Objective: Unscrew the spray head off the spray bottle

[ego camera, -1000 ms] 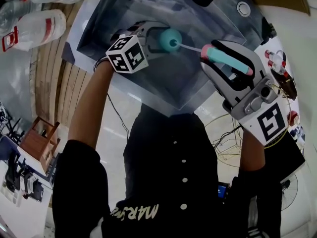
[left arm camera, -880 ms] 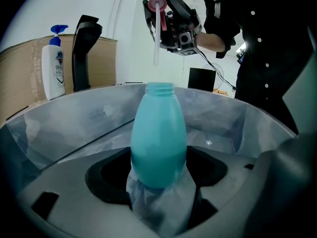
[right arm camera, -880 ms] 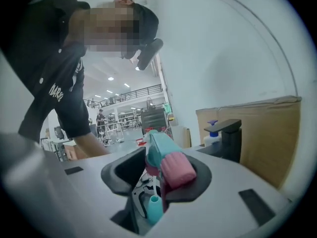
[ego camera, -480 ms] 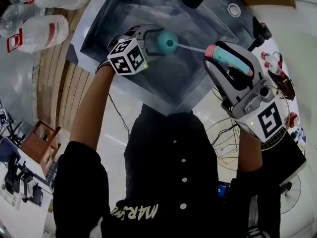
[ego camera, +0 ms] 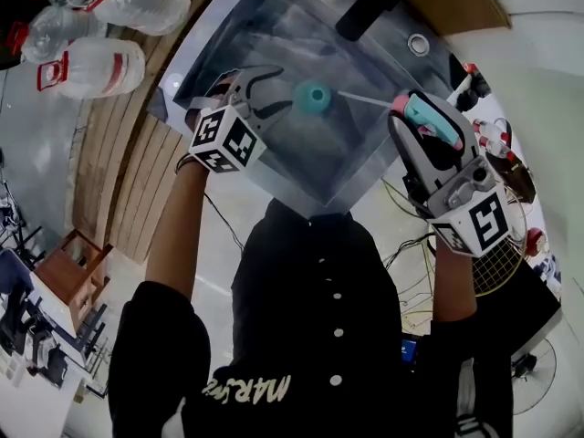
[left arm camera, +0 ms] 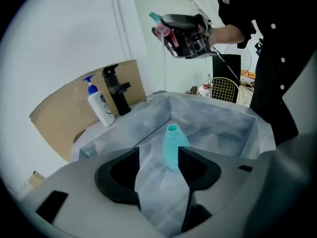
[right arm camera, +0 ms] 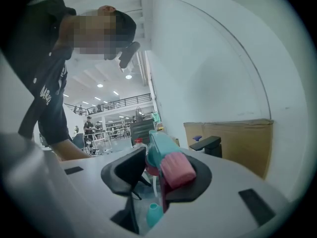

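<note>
Spray head (ego camera: 431,117): off the bottle, clamped in the right hand-held gripper (ego camera: 415,121) at the right, over the sink (ego camera: 274,35). It is probably light, rigid plastic, with a bendy dip tube (ego camera: 365,99). The teal spray bottle (ego camera: 315,97) stands in the sink, likely tippy, so grasp its body. The left hand-held gripper (ego camera: 274,96) has just narrowed its jaws but is parted and empty.

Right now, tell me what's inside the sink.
One teal bottle stands upright on the sink floor, its neck open. The black tap covers part of the far wall, and the bottle's contents cannot be seen.
</note>
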Demonstrator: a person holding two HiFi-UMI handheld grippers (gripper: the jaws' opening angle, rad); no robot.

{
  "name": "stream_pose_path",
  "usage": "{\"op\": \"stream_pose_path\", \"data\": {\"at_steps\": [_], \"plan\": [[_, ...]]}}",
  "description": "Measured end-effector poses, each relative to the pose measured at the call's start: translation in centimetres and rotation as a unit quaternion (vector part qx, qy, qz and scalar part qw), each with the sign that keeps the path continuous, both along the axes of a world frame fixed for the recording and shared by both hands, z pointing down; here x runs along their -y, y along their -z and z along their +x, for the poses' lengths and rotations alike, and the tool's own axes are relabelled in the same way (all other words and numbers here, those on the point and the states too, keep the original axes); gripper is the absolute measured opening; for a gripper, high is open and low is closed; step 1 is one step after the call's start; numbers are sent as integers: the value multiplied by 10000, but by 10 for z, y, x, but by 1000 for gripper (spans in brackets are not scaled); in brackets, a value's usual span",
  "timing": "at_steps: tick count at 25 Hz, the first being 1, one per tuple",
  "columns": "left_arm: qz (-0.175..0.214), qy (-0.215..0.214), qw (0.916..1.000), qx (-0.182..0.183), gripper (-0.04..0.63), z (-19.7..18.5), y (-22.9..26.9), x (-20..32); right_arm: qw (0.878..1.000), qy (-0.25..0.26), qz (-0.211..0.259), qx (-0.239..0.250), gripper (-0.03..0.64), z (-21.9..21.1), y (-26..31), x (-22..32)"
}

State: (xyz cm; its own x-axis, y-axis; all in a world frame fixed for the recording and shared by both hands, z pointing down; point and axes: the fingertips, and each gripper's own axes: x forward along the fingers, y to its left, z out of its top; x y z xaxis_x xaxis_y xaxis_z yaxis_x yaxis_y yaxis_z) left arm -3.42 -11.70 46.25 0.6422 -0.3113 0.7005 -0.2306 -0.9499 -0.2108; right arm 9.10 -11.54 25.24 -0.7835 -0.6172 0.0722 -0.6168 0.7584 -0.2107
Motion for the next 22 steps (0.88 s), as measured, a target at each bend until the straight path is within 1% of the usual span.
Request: {"op": "stream_pose_path", "data": {"at_steps": [3,4,5,7,9,12,13,16,17,18,22], "plan": [[165,280,9994,-115,174,-18,25,-14,9999,-101,21,-29,152,1,6,-5],[207,414,9987,-206,118,-22,36,-18,9999,-134,34,-54,152,0,7,-6],[230,569,9975,-343,59,-26,47,-22,9998,-167,47,-76,152,0,9,-8],[189,872,9931,-763,29,-28,71,-29,9997,-240,35,-94,152,0,11,-10],[74,1131,9859,-1229,25,-25,96,-40,9994,-334,-17,-68,152,2,17,-15],[-25,1555,9725,-1733,25,-24,138,-50,9988,-483,16,-43,152,5,31,-20],[-58,1742,9662,-1902,25,-25,152,-50,9986,-526,68,-40,152,7,36,-21],[-126,2287,9418,-2459,25,-34,196,-51,9978,-623,206,-80,152,14,48,-27],[-115,2421,9356,-2568,25,-38,208,-54,9975,-656,241,-114,152,18,52,-31],[-63,2522,9315,-2622,25,-43,218,-57,9971,-694,276,-154,152,21,57,-35],[473,2769,9231,-2628,25,-60,251,-65,9941,-930,504,-246,152,34,79,-45]]}}
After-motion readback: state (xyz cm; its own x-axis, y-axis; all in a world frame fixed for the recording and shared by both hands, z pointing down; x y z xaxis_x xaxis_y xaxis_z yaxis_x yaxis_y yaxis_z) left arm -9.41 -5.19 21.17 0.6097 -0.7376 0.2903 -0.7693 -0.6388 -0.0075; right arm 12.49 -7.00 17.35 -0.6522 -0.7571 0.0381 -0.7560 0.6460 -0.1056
